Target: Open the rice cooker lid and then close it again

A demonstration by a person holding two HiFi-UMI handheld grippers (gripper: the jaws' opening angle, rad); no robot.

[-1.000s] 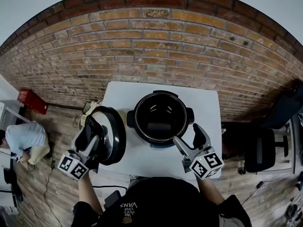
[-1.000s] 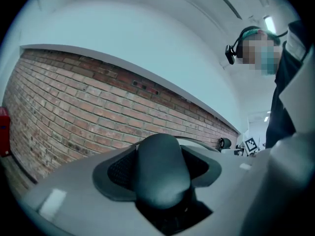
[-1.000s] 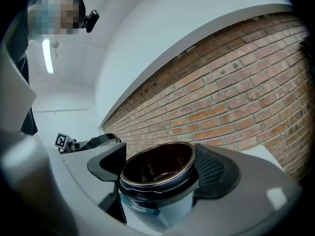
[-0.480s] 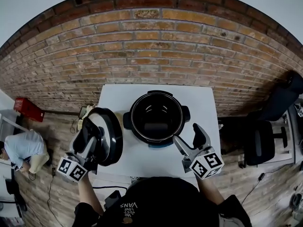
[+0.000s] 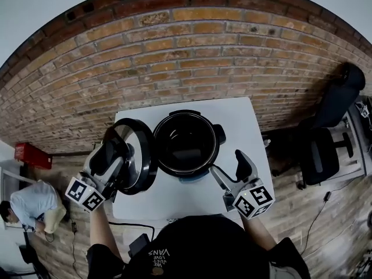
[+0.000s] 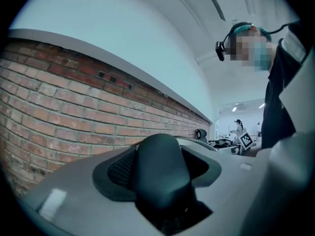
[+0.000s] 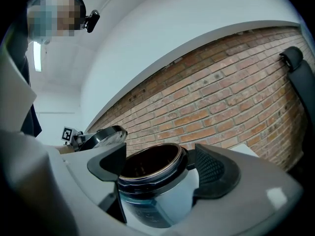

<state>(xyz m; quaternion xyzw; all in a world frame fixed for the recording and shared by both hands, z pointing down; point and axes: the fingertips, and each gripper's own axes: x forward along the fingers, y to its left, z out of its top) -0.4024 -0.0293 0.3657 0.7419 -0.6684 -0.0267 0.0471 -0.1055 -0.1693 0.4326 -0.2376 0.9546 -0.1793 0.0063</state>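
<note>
Lid's off and in my left gripper [image 5: 116,156]: the jaws are clamped wide round its dark knob [image 6: 160,171], and the lid [image 5: 142,147] hangs tilted on edge, just beside the rice cooker [image 5: 185,143]. The cooker stands open in the middle of the white table [image 5: 247,124], its dark inner pot [image 7: 147,163] on show. My right gripper [image 5: 228,164] sits at the cooker's front right, jaws spread and gripping nothing, the cooker's body framed between them. The table stands against a brick wall [image 5: 192,57], with wooden floor [image 5: 302,214] around it, a black office chair [image 5: 322,156] off right, a red box [image 5: 29,154] at left, and a person [image 5: 29,205] crouched low left
</note>
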